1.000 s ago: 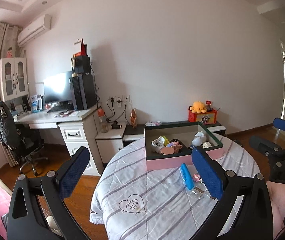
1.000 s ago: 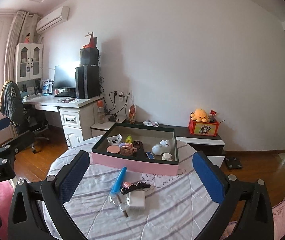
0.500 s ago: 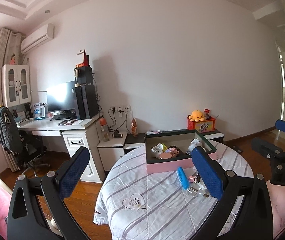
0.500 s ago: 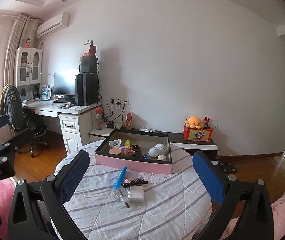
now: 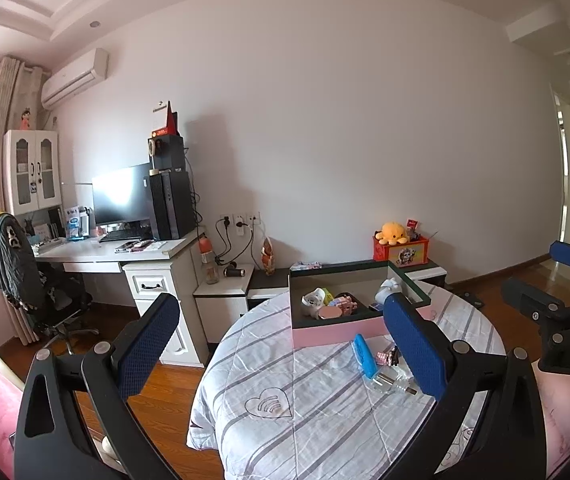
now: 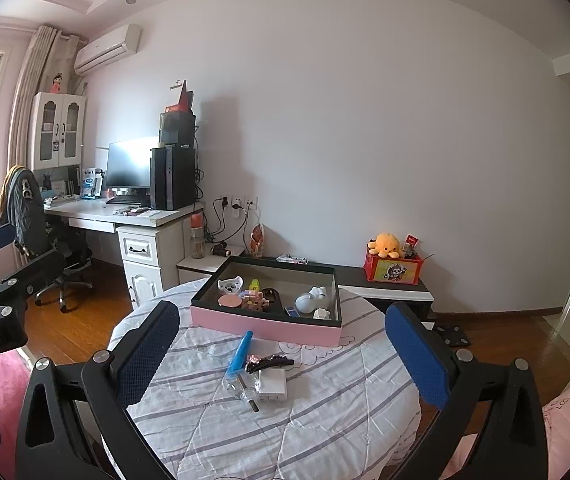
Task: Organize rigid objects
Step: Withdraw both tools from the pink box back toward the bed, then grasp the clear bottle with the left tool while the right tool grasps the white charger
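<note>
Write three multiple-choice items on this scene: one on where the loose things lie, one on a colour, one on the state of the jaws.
1. The blue comb lies:
A. inside the box
B. on the table in front of the box
C. on the floor

2. The outer front wall of the box is:
A. pink
B. yellow
C. red

3. The right gripper has its jaws:
A. shut on the comb
B. shut on nothing
C. open, holding nothing

Key: 1 B, the comb rests on the striped cloth beside the charger, short of the box. 2 A, the front wall is pink under a dark rim. 3 C, the blue pads stand wide apart above the table.
</note>
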Demonstrator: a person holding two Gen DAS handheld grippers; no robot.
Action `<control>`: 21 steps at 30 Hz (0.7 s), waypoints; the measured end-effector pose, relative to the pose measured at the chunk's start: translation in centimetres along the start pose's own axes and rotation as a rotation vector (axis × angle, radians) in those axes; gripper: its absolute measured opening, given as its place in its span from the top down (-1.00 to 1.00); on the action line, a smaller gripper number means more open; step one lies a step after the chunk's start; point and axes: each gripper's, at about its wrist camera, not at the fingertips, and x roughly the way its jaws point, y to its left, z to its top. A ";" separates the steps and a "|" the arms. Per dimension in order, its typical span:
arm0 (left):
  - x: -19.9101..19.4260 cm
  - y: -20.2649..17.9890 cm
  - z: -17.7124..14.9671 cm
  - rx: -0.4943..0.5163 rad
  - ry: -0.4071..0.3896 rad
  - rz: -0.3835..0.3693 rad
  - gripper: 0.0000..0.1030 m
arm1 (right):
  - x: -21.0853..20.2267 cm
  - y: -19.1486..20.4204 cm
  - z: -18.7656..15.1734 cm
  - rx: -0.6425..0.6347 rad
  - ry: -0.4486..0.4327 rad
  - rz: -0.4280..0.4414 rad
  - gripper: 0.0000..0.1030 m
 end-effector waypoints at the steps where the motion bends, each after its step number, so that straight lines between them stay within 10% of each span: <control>1: 0.2 -0.1 -0.1 0.003 0.003 0.002 -1.00 | 0.2 0.0 0.0 0.000 0.002 0.000 -1.00; 21: 12.3 -3.4 -7.7 0.050 0.318 -0.100 -1.00 | 11.9 -2.3 -7.9 0.015 0.301 -0.030 -1.00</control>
